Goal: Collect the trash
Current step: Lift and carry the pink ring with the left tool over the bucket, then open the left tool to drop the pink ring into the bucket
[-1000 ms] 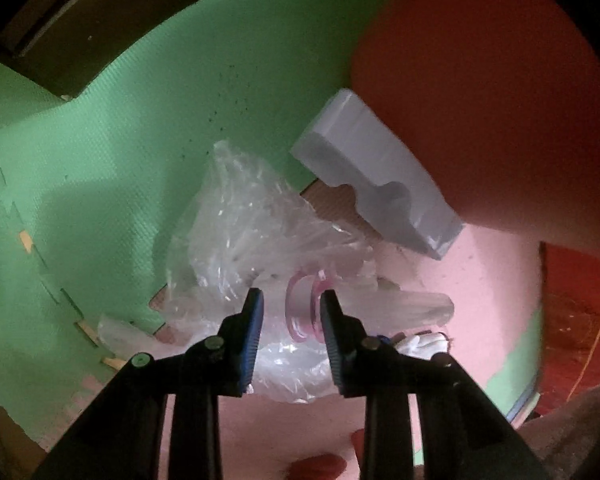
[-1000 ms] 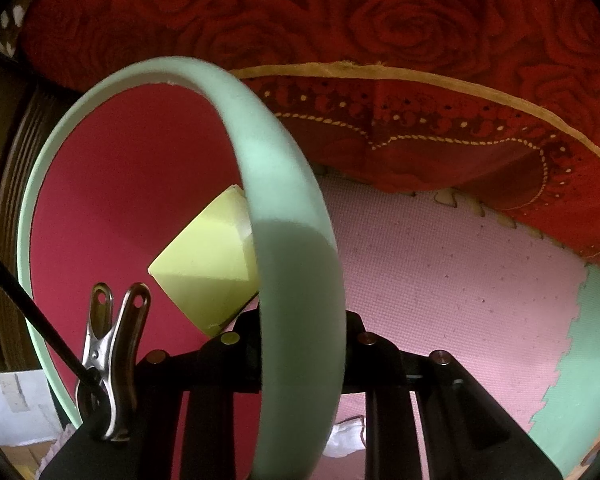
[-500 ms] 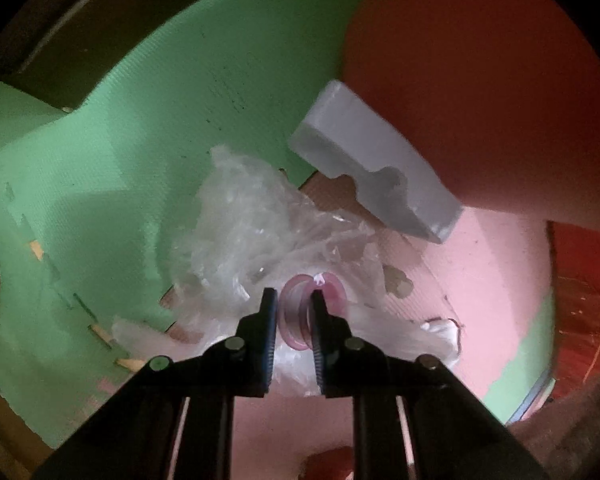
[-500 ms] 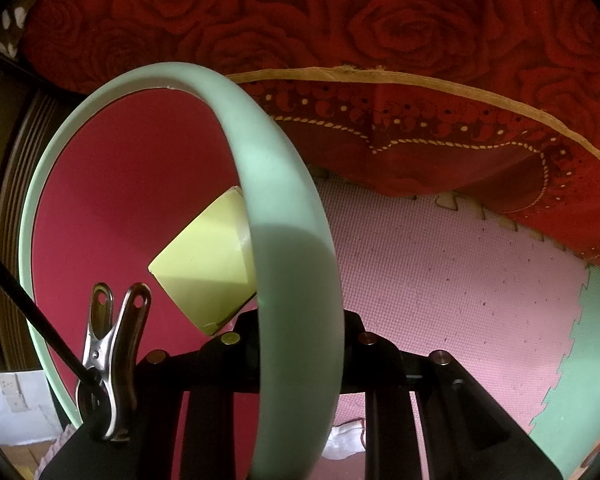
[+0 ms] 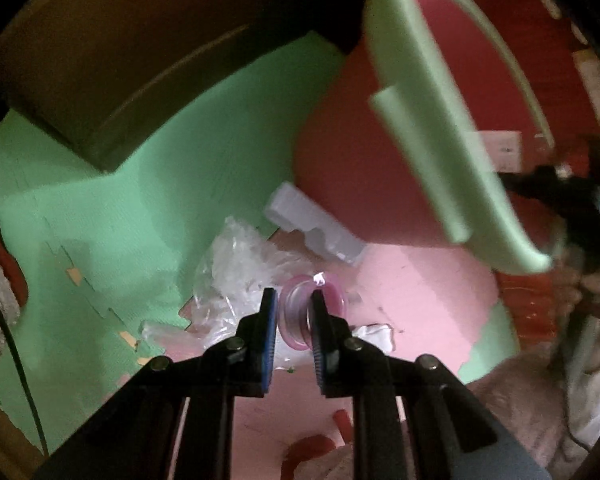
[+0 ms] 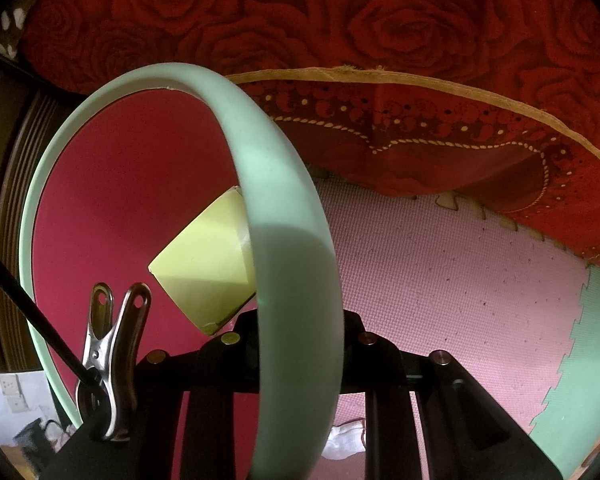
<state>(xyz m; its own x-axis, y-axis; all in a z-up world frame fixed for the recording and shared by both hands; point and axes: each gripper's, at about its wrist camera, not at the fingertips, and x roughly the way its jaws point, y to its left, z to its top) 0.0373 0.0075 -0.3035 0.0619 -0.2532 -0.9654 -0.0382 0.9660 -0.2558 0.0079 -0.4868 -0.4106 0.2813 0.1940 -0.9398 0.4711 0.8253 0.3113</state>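
Pink spool (image 5: 312, 312) (small ring-shaped piece of trash, translucent pink, flanged both sides) sits clamped between the pads of the left hand-held gripper (image 5: 294, 316). Jaws have just been closing and now stand nearly together with the spool between them. The spool's axis runs across the jaws, pad to pad; flat faces bear on the pads, rim faces the camera. It appears clear of the floor mat (image 5: 412, 304), so judged lifted, not resting.

Below and beyond the spool: crumpled clear plastic bag (image 5: 240, 276) on the mat, straddling the seam between the green and pink tiles. White foam block (image 5: 312, 228) lies just beyond the bag, long axis slanting from upper left to lower right in the left wrist view, near the bin wall.

Bin (image 5: 452, 152): red body, pale green rim, tilted with its mouth toward upper right of that view. From the spool it lies up and to the right, well apart. Right hand-held gripper (image 6: 296, 332) is clamped on the near part of the rim, which passes between its fingers edge-on. A yellow carton (image 6: 204, 268) is already inside the bin.

Judgement: the coming move turns on carrying the spool up and rightward over the green rim. The left gripper alone holds the trash; the right only steadies the bin. The opening is wide, so the spool's orientation should not matter
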